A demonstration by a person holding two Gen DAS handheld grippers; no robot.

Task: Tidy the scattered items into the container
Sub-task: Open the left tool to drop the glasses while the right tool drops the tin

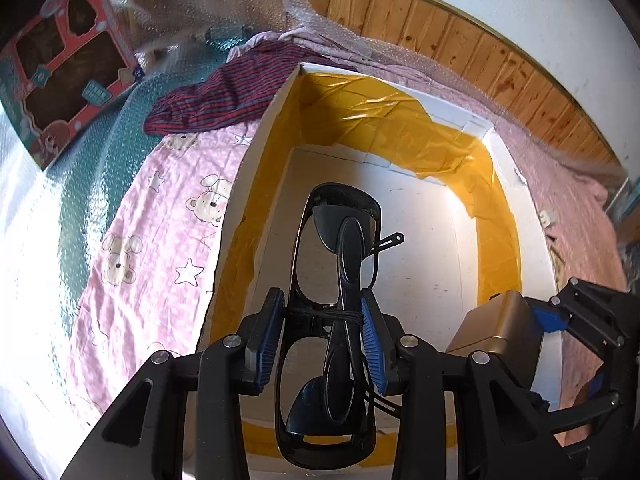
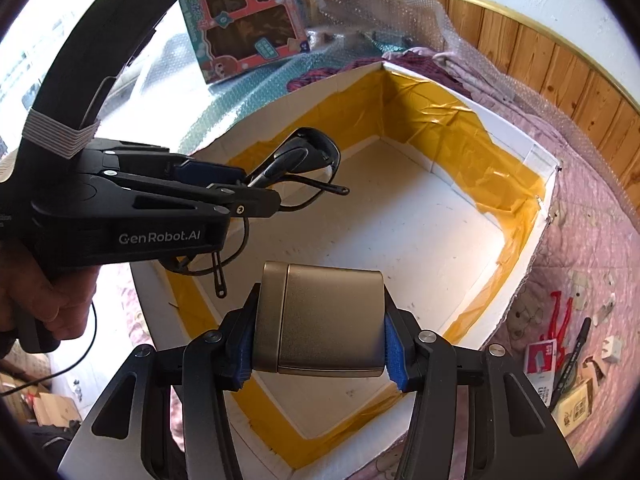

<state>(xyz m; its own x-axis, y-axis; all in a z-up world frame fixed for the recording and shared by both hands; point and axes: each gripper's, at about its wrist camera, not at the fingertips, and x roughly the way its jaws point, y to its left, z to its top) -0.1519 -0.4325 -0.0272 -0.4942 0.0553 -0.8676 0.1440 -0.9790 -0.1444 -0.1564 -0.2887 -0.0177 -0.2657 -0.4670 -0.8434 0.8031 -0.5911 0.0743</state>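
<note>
Left gripper [image 1: 323, 340] fingers clamped on folded black plastic glasses [image 1: 336, 320] (blue pads both sides); right gripper [image 2: 318, 346] fingers clamped on gold rectangular metal case [image 2: 324, 320], white yellow-taped box [image 2: 520, 160] beyond fingertips.

You get hard daylight from the left — blown-out white glare there, fisheye-bent edges, sharp centre.

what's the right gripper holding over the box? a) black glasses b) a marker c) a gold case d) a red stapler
c: the right gripper is shut on a gold case above the box; the black glasses are in the left gripper.
</note>
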